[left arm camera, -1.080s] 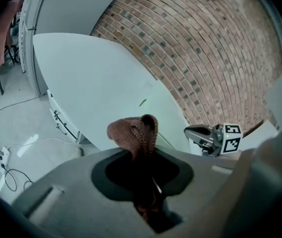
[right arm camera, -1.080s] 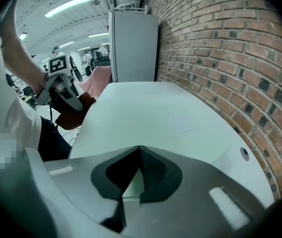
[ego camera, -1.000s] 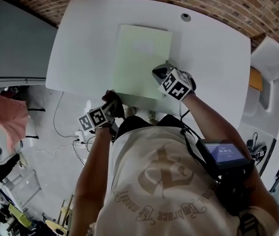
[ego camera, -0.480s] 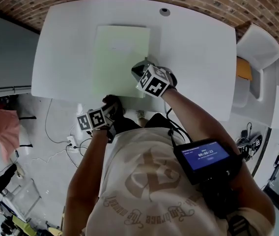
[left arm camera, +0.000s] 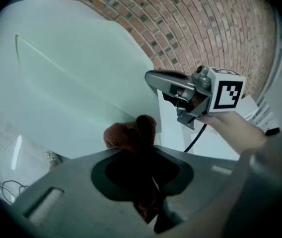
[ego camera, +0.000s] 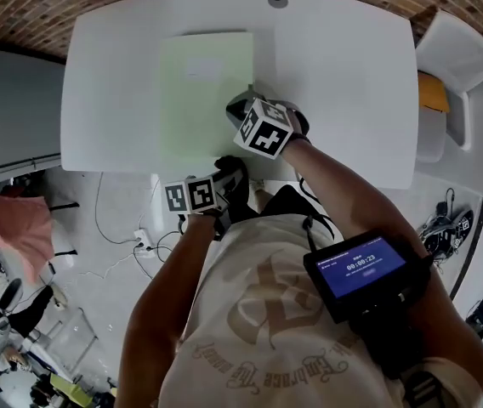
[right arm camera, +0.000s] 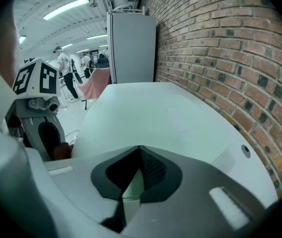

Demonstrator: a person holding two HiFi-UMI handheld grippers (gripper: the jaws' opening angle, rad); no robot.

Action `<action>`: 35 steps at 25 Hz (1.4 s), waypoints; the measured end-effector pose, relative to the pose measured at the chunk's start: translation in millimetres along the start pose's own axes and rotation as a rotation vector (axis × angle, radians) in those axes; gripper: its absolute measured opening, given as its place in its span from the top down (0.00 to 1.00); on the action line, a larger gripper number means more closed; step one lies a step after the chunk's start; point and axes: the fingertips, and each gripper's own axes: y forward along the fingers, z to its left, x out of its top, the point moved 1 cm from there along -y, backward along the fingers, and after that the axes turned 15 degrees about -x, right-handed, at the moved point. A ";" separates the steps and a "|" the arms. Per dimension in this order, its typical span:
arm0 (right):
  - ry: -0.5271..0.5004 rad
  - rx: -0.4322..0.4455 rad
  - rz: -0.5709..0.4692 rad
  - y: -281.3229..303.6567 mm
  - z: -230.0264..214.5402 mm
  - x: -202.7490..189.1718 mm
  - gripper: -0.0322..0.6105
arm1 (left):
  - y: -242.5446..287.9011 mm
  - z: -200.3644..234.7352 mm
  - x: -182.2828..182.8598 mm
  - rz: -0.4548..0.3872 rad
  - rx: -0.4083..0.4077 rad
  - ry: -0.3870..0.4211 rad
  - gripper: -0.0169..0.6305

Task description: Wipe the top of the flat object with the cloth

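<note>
A pale green flat sheet [ego camera: 203, 92] lies on the white table [ego camera: 343, 83]. My right gripper [ego camera: 235, 110] sits at the sheet's near right edge, its jaws shut on that thin edge [right arm camera: 131, 190]. My left gripper [ego camera: 227, 170] hovers at the table's near edge, just off the sheet's near right corner, shut on a bunched brown cloth [left arm camera: 131, 133]. In the left gripper view the cloth hangs over the table edge, apart from the green sheet [left arm camera: 66, 78], with the right gripper [left arm camera: 153, 77] beyond it. The right gripper view shows the left gripper [right arm camera: 49, 143] and a bit of cloth [right arm camera: 61, 151] at its left.
A round cable hole [ego camera: 277, 0] is in the table's far side. A white chair [ego camera: 450, 53] stands at the right. Cables [ego camera: 139, 236] and a pink cloth [ego camera: 12, 228] are on the floor side at left. A grey cabinet [right arm camera: 131, 46] stands by the brick wall [right arm camera: 220, 48].
My left gripper has moved right and toward the table edge with the cloth. The right gripper stays on the sheet's near right edge. The head view has shifted.
</note>
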 end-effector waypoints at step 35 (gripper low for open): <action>0.240 -0.066 -0.241 -57.6 5.5 74.7 0.94 | -71.8 -63.5 0.8 0.176 -0.243 0.391 0.85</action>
